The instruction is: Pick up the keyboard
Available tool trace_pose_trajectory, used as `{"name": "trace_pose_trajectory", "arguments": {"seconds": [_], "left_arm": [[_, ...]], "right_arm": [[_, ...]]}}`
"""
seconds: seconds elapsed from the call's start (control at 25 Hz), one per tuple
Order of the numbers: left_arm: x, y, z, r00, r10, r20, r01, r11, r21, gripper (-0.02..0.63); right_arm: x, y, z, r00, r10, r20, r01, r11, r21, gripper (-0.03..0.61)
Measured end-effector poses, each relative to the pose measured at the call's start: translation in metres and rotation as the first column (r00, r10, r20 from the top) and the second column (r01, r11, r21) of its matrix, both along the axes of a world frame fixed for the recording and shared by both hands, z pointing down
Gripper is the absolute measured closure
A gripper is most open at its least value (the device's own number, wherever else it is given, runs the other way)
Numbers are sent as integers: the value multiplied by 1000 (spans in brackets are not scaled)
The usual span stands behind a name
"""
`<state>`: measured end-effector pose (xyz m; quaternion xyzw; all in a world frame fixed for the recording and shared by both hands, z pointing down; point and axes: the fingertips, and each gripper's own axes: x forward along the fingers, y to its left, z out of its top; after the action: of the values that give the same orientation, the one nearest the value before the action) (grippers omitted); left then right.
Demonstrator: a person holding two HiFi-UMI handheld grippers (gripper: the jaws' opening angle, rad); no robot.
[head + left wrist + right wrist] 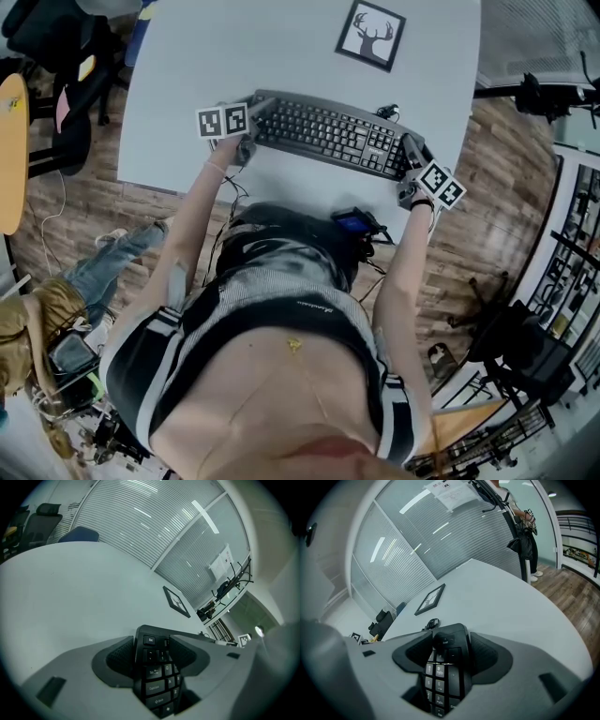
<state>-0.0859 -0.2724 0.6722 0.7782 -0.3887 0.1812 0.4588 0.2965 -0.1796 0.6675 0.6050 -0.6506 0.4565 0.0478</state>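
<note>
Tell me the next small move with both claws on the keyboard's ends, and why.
Probably raise both claws together, level and slowly. The left claw is shut on the Esc end of the black keyboard, the right claw on its numpad end, while the keyboard seems to lie on the white table. What looks like its coiled cable sits behind it, so go gently.
</note>
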Motion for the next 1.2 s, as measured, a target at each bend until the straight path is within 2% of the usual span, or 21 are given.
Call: {"name": "trace_pose_trajectory", "arguments": {"seconds": [0.84,1.2], "left_arm": [[0,0,1,1000,-1,-7,1,1000,-7,391],[-4,5,-27,999,-29,-26,29,1000,-3,391]], "right_arm": [[1,2,-2,1000,0,-10,0,1000,5,331],[-3,2,-37,999,-11,-48,12,999,36,331]]}}
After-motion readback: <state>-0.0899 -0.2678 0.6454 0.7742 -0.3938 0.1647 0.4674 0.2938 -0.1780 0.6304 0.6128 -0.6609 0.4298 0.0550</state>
